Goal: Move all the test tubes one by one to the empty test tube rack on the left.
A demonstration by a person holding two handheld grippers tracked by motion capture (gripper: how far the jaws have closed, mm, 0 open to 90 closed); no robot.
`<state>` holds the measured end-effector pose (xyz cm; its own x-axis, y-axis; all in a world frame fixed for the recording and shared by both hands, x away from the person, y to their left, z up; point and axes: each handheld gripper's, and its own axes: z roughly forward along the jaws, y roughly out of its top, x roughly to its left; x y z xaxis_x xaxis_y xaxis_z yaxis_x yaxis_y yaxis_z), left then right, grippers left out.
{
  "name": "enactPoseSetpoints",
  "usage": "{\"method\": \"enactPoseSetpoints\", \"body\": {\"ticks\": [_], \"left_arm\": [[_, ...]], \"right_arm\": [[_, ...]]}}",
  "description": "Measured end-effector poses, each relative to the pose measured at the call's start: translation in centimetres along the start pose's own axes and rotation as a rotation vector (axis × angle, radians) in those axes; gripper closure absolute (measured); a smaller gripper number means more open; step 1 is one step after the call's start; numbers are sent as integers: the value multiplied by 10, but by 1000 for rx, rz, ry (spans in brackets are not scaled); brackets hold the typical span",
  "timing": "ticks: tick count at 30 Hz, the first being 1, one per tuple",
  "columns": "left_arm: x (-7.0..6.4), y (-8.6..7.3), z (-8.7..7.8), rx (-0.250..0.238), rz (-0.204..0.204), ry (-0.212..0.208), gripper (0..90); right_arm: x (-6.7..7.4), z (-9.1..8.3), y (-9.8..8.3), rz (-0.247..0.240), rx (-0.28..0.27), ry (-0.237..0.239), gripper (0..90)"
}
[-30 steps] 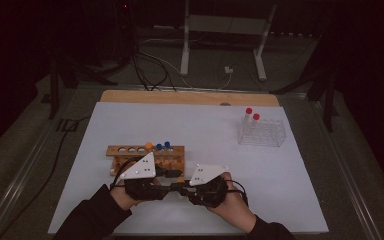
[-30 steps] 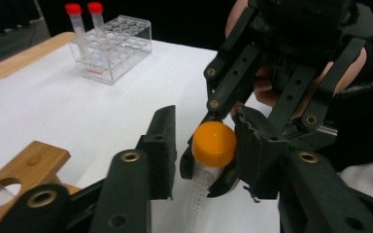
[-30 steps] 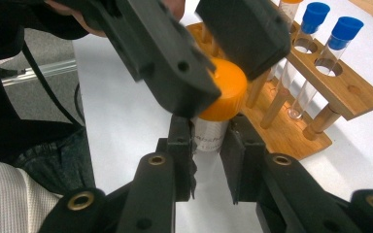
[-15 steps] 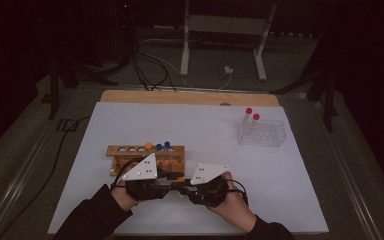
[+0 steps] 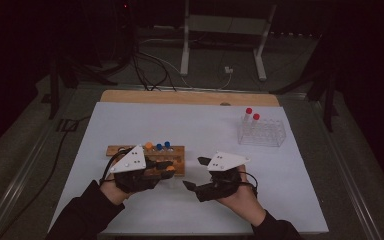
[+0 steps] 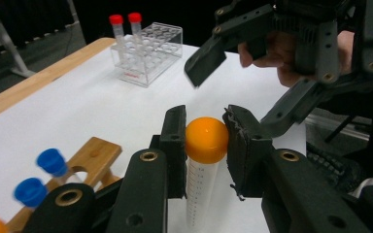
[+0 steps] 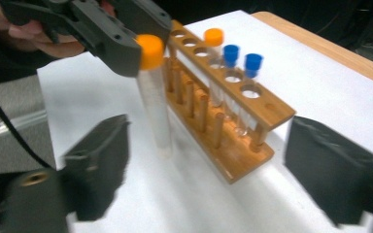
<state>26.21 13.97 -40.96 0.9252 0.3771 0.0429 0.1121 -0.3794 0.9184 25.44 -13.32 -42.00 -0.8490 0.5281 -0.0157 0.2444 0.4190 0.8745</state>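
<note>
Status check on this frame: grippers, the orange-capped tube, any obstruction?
Left gripper shut on orange-capped tube at its cap, tube upright. Right gripper jaws just opened, nothing between them. Wooden rack close beside the tube; nothing blocking.

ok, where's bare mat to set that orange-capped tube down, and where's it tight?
Free: the white mat between the wooden rack and the clear rack, and the strip right of the right tongs. Tight: the front of the wooden rack, where the left tongs grip the orange-capped tube and the right tongs, just opened, sit close.
</note>
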Motion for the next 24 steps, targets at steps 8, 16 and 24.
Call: {"method": "enactPoseSetpoints", "body": {"ticks": [8,16,24], "left_arm": [[8,1,-9,-5,-19,55,720],[20,6,-28,-15,-36,144,720],[29,4,-40,-14,-46,221,720]], "right_arm": [[-7,-5,-1,31,-26,8,0],[-10,-8,-2,34,-35,2,0],[-12,-11,-1,36,-44,2,0]]}}
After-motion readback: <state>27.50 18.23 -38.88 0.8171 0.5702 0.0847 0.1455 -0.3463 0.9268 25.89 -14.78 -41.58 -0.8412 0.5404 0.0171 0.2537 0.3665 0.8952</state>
